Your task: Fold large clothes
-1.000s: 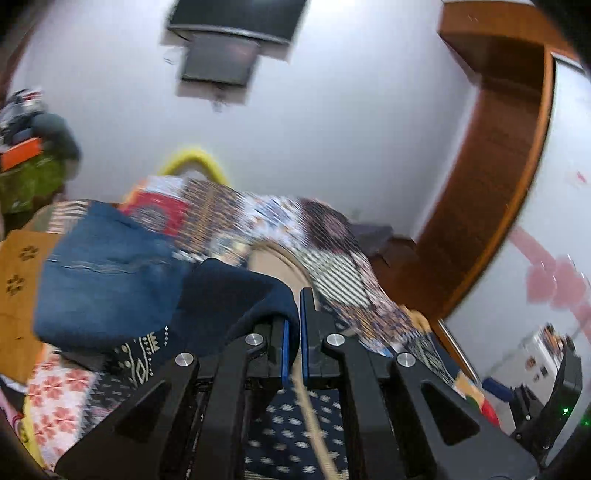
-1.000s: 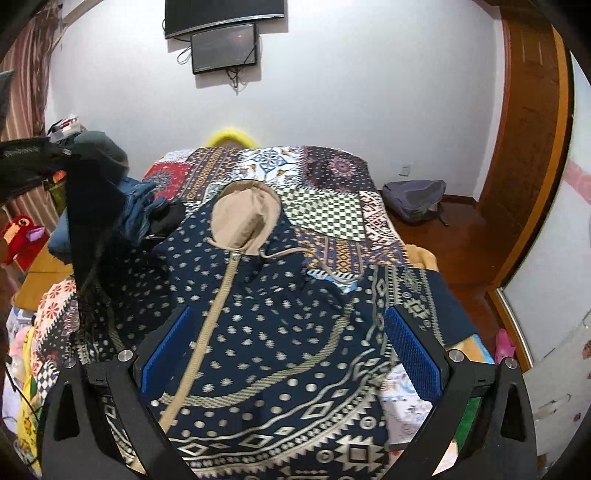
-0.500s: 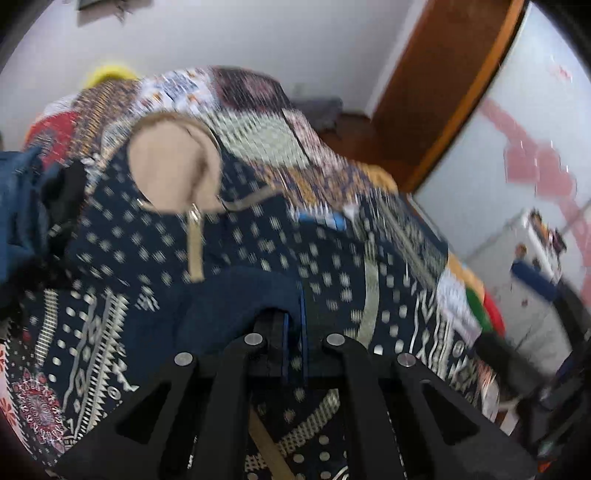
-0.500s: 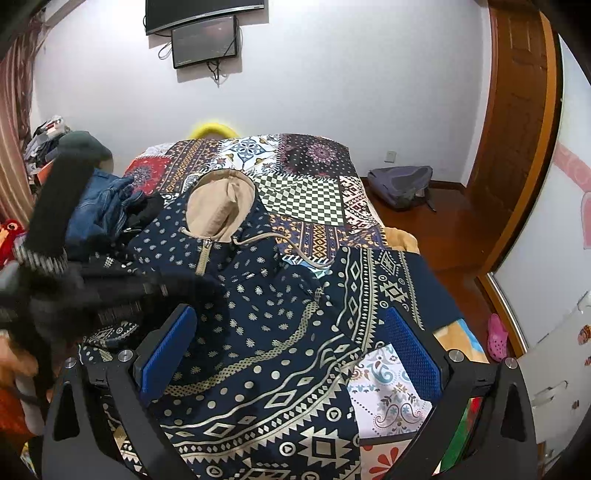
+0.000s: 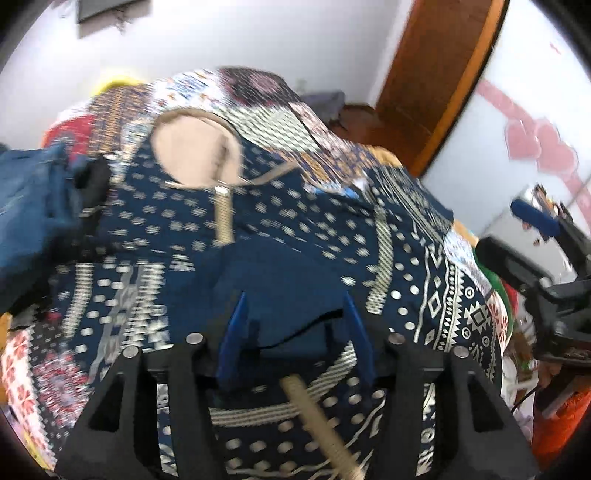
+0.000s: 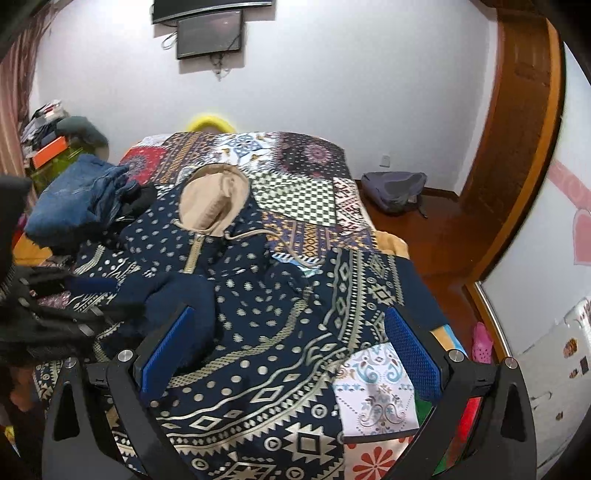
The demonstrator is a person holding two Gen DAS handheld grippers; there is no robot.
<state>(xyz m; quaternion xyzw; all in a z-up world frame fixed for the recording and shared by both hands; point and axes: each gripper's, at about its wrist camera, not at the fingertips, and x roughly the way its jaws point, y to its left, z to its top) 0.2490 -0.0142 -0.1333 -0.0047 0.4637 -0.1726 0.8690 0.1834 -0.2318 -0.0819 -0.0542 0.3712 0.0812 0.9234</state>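
Note:
A navy hooded jacket (image 6: 258,314) with pale dots, zigzag bands and a beige-lined hood (image 6: 210,199) lies face up on the bed. Its plain navy sleeve (image 5: 288,288) is folded across the chest, over the beige zip. My left gripper (image 5: 295,328) points down at it and its jaws are opening; the sleeve end lies loose between the blue pads, which stand off it. From the right wrist view that gripper is a dark blur (image 6: 55,314) at the left. My right gripper (image 6: 288,339) hangs open above the jacket's lower front with nothing in it.
A patchwork bedspread (image 6: 295,199) covers the bed. Folded jeans and dark clothes (image 6: 77,199) are piled at the jacket's left shoulder. A grey backpack (image 6: 395,188) lies on the wooden floor by the brown door (image 6: 517,129). A screen (image 6: 210,33) hangs on the far wall.
The left gripper came down and across the jacket's front with the sleeve, then its jaws parted from shut to apart. The right gripper has stayed put and open.

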